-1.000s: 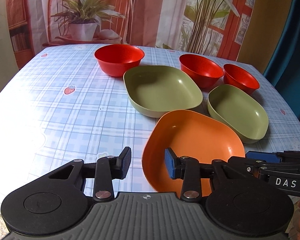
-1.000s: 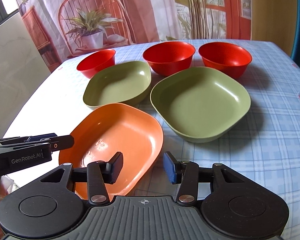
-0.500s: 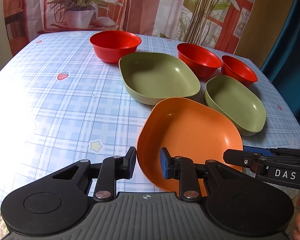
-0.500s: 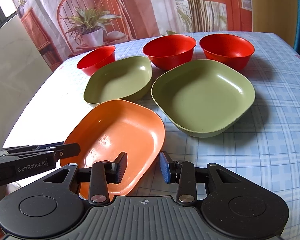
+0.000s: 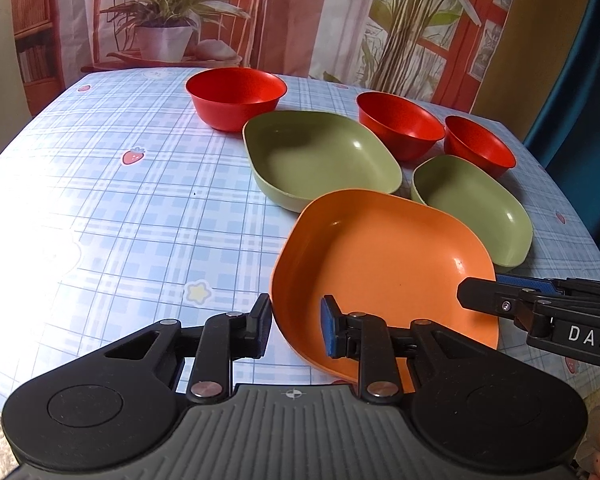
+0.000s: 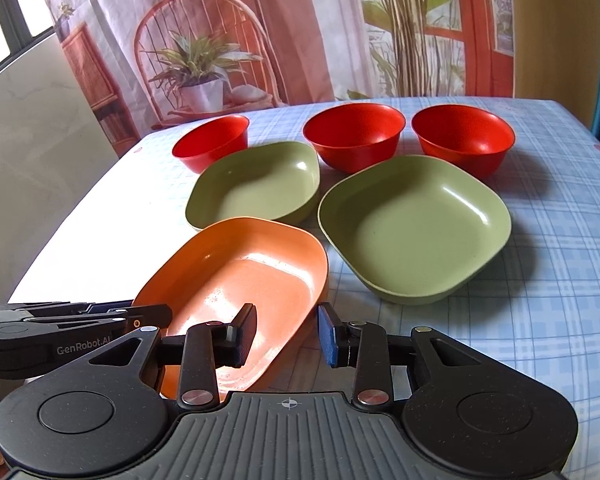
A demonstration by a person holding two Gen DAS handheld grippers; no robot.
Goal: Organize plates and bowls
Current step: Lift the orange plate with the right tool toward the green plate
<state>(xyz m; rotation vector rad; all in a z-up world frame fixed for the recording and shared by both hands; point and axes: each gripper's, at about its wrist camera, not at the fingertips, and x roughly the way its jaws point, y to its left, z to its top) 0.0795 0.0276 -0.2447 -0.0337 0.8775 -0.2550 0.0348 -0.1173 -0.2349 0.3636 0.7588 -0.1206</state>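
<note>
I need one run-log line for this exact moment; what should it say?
left tool: astride orange plate rim, grip unclear | right tool: astride opposite rim, grip unclear | green plates, red bowls: unstacked

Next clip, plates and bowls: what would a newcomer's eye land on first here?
Probably the orange plate at the near edge of the table, with the left gripper and the right gripper each straddling its rim from opposite sides. Behind it lie two green plates, and three red bowls line the far side.
</note>
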